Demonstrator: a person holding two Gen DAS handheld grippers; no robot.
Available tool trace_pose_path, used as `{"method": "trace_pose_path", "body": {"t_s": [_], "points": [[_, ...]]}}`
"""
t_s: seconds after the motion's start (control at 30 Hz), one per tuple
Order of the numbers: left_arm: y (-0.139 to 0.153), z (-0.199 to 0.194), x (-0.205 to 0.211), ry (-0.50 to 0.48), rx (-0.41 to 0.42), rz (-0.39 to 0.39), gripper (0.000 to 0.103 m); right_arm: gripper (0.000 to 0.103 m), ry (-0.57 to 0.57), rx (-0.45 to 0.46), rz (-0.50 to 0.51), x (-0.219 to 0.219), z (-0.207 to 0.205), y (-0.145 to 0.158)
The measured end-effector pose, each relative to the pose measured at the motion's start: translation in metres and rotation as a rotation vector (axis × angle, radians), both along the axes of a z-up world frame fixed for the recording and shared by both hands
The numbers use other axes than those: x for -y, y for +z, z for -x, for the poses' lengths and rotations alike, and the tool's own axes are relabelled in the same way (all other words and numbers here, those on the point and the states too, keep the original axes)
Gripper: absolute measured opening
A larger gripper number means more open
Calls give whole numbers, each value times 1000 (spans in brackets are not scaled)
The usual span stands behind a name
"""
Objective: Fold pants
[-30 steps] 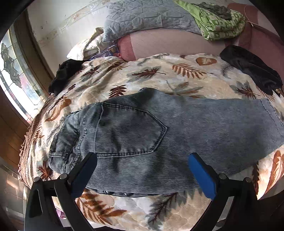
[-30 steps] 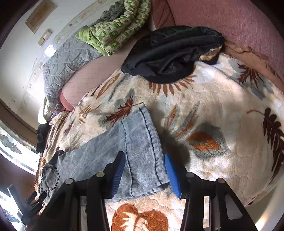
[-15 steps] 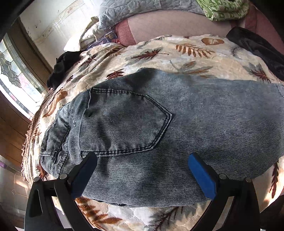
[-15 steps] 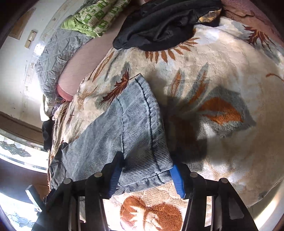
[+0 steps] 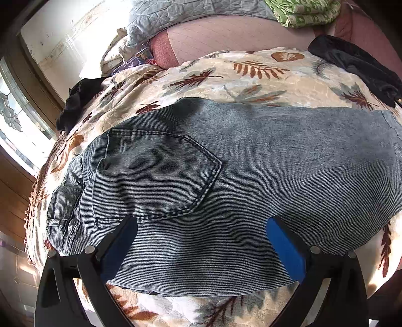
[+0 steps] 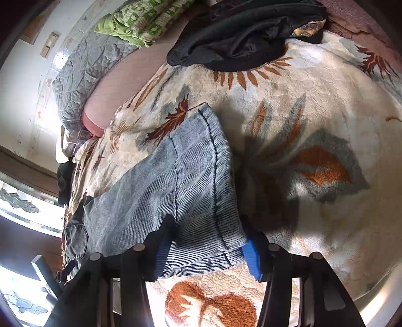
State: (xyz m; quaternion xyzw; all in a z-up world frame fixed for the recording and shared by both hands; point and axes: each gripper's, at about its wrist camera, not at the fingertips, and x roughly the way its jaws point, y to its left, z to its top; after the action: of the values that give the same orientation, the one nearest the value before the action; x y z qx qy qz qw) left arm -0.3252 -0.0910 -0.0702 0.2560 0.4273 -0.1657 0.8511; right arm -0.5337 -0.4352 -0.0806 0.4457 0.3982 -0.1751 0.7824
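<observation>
One pair of jeans lies on the bed, left tongs spread wide over its seat, right tongs just narrowing around its hem.

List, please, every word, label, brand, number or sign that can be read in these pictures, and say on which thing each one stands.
No text can be read in either view.
Jeans: no brand patch or tag shows.
Green cloth: pale printed shapes, too blurred to tell whether they are letters.
Small colourful item by the pillows: print too small to read.
Leaf blanket: pattern only, no writing.
</observation>
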Motion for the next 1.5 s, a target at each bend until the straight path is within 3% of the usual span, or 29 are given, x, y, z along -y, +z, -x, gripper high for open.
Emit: {"method": "trace_pose_path", "body": {"t_s": [0.07, 0.23, 0.37, 0.53, 0.6, 0.67, 0.8, 0.93, 1.03, 1.13, 1.27, 1.5], "points": [[-3, -3, -2, 16, -18, 17, 103, 37, 4, -7, 17, -2, -1, 1], [3, -7, -10, 40, -8, 26, 103, 31, -18, 97, 88, -9, -2, 24], [13, -10, -15, 50, 7, 52, 103, 31, 2, 150, 134, -22, -16, 40], [7, -11, -14, 46, 11, 23, 103, 31, -14, 59, 119, -22, -29, 29], [0, -12, -13, 49, -6, 10, 103, 35, -25, 18, 150, -20, -27, 29], [-3, -10, -14, 47, 9, 17, 103, 45, -44, -21, 165, -16, -22, 27], [-3, -9, -12, 39, 26, 20, 103, 48, -88, -79, 129, 0, -9, 16], [0, -8, -12, 31, 38, 49, 103, 48, -112, -68, 75, 11, 3, 10], [3, -5, -10, 16, 51, 70, 103, 48, -201, -44, 149, 16, 18, 24], [7, -3, -10, 1, 68, 93, 103, 48, -244, 64, 255, 12, 27, 49], [13, -2, -8, -7, 69, 126, 103, 48, -101, 102, 327, -15, 1, 62], [9, -5, -7, -17, 71, 144, 103, 48, 171, -51, 334, -64, -51, 33]]}}
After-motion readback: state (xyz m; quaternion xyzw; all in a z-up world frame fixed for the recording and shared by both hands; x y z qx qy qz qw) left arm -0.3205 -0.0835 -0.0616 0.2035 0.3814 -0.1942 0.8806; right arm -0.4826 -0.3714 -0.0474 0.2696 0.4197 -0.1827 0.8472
